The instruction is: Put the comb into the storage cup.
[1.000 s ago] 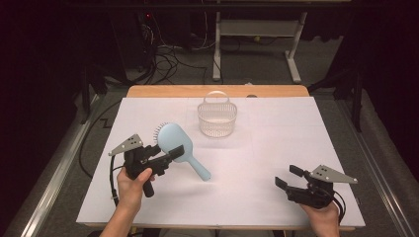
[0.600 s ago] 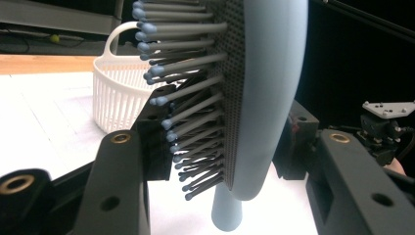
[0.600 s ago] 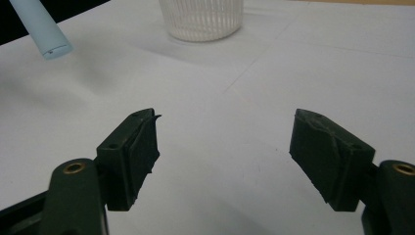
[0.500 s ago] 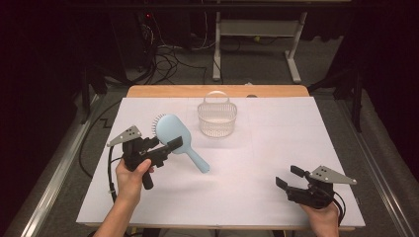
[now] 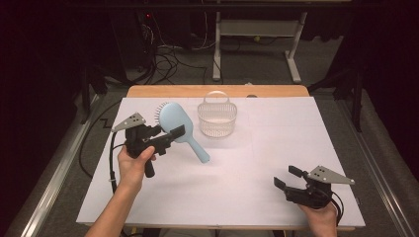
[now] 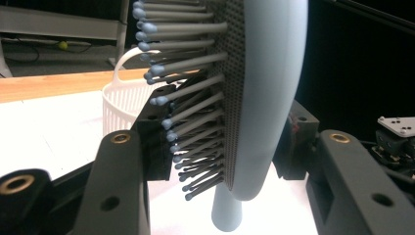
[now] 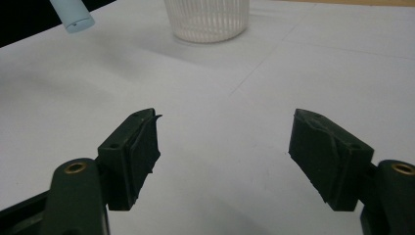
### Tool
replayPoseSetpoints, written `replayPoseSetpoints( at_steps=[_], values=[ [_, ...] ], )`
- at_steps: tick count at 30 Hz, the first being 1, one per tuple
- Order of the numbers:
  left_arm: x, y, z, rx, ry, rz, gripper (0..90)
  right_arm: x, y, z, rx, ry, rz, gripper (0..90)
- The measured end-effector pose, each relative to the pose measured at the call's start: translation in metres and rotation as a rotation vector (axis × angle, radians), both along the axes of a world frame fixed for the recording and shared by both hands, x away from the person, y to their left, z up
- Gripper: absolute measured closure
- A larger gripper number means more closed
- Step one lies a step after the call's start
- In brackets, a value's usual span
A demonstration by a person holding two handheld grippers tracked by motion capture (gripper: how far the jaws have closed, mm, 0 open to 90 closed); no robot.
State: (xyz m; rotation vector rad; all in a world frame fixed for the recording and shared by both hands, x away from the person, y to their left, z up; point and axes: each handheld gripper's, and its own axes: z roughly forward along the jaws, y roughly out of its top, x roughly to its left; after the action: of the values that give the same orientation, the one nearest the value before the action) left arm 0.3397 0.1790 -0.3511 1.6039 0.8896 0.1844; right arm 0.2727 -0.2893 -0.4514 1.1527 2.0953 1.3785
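We've got the white table across the middle of the high view. On it, upper centre, the white slatted basket stands upright with its handle up.

Left of the basket, our left gripper has the pale blue hairbrush lifted off the table. Its jaws are clamped across the paddle head near the neck: the left gripper view shows one pad on the bristle face, the other on the smooth back.

Key relation: the brush's long axis runs diagonally in the high view, head toward upper left, handle tip toward lower right. The basket sits just to the right of the head, close but not touching. In the left gripper view the basket shows behind the bristles, so it lies ahead of the jaws. The left hand is clearly nearer to it.

We judge the next move as a short carry right, then tilting the brush so one end goes down into the basket mouth. The long axis has to come nearer upright or it catches the rim or handle.

Our right gripper rests at lower right, well apart from both, jaws spread wide and empty. Its own view shows the pads apart over bare table, with the basket base at top.
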Motion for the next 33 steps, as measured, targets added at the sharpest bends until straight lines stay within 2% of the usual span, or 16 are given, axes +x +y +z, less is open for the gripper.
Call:
replayPoseSetpoints(
  at_steps=[33],
  values=[
    [0.032, -0.021, 0.028, 0.024, -0.032, 0.006, 51.1, 0.000, -0.001, 0.000, 0.005, 0.008, 0.004, 28.4]
  ],
)
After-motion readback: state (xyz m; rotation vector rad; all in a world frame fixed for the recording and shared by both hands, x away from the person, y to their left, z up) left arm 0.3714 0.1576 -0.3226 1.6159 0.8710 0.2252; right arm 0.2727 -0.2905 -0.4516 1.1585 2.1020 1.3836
